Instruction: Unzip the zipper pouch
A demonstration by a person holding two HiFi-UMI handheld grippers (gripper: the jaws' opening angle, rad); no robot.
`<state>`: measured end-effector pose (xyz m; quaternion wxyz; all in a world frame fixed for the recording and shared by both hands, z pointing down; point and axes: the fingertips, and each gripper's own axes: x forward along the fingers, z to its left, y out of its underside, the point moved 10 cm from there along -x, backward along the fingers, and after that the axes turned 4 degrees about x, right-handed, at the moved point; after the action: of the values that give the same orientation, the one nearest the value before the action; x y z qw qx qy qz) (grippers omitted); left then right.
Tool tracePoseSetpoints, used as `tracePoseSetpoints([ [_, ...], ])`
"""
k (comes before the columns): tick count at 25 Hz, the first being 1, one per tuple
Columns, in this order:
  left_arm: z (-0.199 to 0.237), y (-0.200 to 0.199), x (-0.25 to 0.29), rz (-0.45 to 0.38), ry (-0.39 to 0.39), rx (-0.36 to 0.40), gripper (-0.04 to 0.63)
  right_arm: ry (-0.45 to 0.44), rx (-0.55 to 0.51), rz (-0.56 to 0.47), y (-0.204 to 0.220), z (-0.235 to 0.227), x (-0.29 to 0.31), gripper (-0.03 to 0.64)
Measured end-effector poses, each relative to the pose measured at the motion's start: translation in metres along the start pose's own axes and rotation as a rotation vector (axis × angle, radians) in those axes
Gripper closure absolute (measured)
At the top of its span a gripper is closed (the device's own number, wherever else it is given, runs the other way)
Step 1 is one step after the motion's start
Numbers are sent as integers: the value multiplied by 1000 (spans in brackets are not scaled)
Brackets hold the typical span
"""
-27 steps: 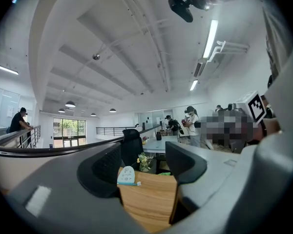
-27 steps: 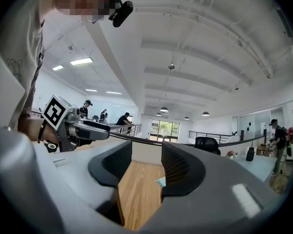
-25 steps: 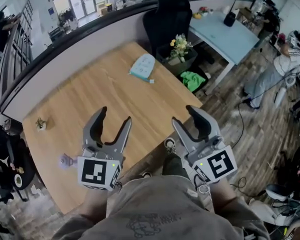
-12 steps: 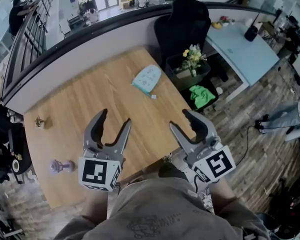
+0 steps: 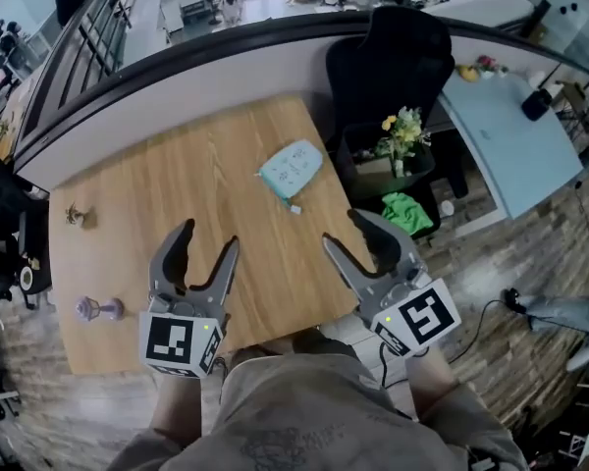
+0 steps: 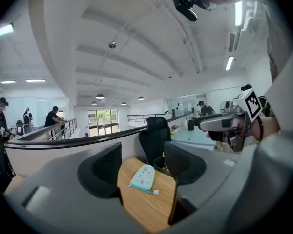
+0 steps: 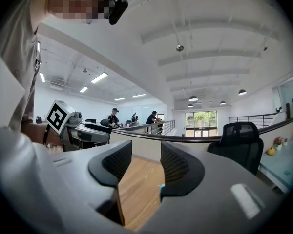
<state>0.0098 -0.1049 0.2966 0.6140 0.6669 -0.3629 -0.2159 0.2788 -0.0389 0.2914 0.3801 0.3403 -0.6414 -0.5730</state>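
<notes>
**Approach stage: pouch untouched, both tongs empty**

Zipper pouch, pale teal, lies flat on the wooden table. It sits toward the far right side, well ahead of both tools. A small pale tab sticks out at its near end. I take it for the zip pull, though it is too small to be sure.

Left tongs hover over the near half of the table, jaws apart and closing, with nothing between them. The left gripper view shows only bare wood and the distant pouch in the gap. Right tongs hover by the table's near right corner, jaws spread and empty. The right gripper view shows bare wood between them.

Step in hand, as I judge it, is the reach, before any contact. The pouch looks shut, but the zip itself is too small to read.

The next move calls for two jobs. One tool must pin the pouch body so it does not slide on the smooth wood, and the other must pinch that tab. The tab is tiny and lies flat, so I expect to come in low and close finely. The right tongs sit nearer the tab, and the left would suit the holding. The pull should then run along the zip line, not upward.
</notes>
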Motion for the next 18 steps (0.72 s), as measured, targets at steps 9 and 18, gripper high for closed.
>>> tracePoseSetpoints([
  [9, -4, 1, 4, 50, -127, -34, 334, -155, 35, 39, 2, -35, 29, 440],
  [18, 20, 10, 5, 77, -160, -37, 334, -265, 49, 104, 2, -33, 61, 440],
])
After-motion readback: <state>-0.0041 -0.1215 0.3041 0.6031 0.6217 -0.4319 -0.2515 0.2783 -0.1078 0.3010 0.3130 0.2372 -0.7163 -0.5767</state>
